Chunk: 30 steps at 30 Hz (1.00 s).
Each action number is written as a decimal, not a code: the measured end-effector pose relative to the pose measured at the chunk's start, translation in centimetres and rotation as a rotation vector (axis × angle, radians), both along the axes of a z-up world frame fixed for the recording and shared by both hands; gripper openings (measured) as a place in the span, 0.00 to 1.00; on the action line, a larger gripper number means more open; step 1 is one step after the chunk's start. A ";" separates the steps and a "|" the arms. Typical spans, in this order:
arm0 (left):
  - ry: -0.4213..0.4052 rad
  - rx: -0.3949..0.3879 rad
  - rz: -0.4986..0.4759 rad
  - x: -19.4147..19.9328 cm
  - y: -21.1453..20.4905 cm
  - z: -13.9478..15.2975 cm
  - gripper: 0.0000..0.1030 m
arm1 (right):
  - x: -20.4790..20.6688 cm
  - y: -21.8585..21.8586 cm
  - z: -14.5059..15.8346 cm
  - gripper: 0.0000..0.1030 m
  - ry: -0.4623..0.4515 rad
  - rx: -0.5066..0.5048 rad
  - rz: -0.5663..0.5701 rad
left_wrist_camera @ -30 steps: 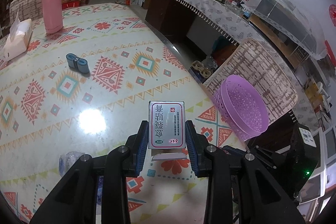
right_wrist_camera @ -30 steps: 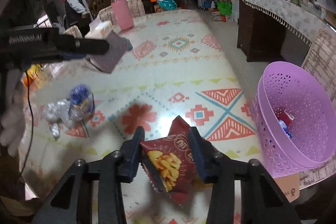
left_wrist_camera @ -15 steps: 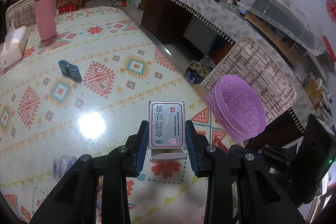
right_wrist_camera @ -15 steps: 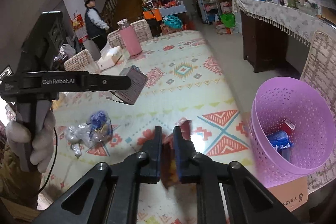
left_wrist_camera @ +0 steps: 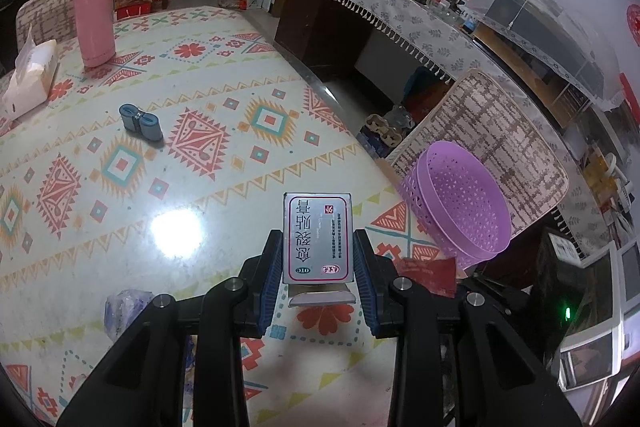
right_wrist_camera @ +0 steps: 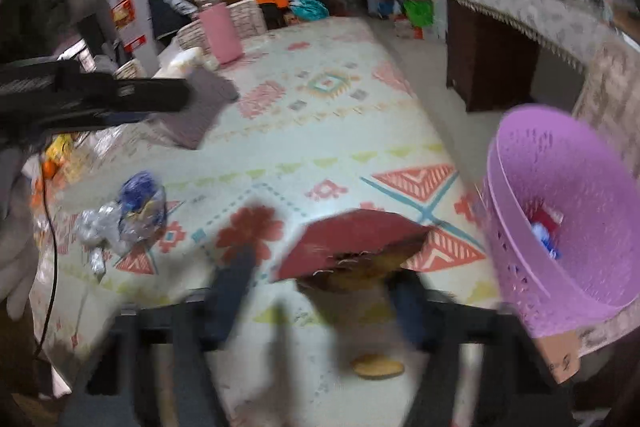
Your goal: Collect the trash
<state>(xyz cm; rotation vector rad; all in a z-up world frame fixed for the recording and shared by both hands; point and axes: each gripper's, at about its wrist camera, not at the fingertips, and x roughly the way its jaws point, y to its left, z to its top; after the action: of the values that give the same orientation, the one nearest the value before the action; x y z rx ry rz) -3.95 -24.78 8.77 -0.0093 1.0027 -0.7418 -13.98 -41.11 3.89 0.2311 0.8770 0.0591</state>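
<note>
My left gripper (left_wrist_camera: pixel 318 263) is shut on a grey medicine box (left_wrist_camera: pixel 318 237) and holds it above the patterned table (left_wrist_camera: pixel 168 147). The purple basket (left_wrist_camera: pixel 460 203) stands off the table's right edge. In the blurred right wrist view my right gripper (right_wrist_camera: pixel 320 287) has its jaws wide apart; the red chip bag (right_wrist_camera: pixel 352 243) hangs between them, nearer the right finger, and I cannot tell if it is held. The basket (right_wrist_camera: pixel 568 223) at right holds red and blue trash. The chip bag also shows in the left wrist view (left_wrist_camera: pixel 428 273).
A crumpled plastic bag with blue wrapper (right_wrist_camera: pixel 128 215) lies on the table at left. A pink bottle (left_wrist_camera: pixel 94 19), a tissue pack (left_wrist_camera: pixel 30 79) and a small blue case (left_wrist_camera: pixel 140 123) sit farther back. A chair (left_wrist_camera: pixel 492 147) stands behind the basket.
My right gripper went from shut on the chip bag to jaws wide apart and swung, blurring the view. The left gripper keeps its hold on the box, shifted slightly.
</note>
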 end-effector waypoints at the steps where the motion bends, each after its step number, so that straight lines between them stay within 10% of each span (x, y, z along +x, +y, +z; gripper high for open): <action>1: -0.001 -0.001 0.001 0.0 0.1 0.0 0.32 | 0.1 -0.7 -0.1 0.40 -0.001 0.042 -0.012; 12: 0.008 -0.026 -0.039 -0.2 -1.3 1.2 0.32 | -2.1 -2.5 2.4 0.35 -0.108 0.106 -0.056; 25: 0.037 -0.069 -0.318 -0.4 -19.1 3.5 0.32 | -5.6 -14.9 5.7 0.35 -0.144 0.016 -0.367; 30: 0.060 -0.032 -0.330 -0.2 -23.5 1.6 0.62 | -5.3 -19.3 3.8 0.48 -0.062 0.031 -0.454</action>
<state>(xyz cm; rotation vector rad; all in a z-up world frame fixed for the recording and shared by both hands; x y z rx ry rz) -4.19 -48.29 10.37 0.1090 1.0623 -1.0635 -19.25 -60.39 7.71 0.4499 0.7455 -0.3416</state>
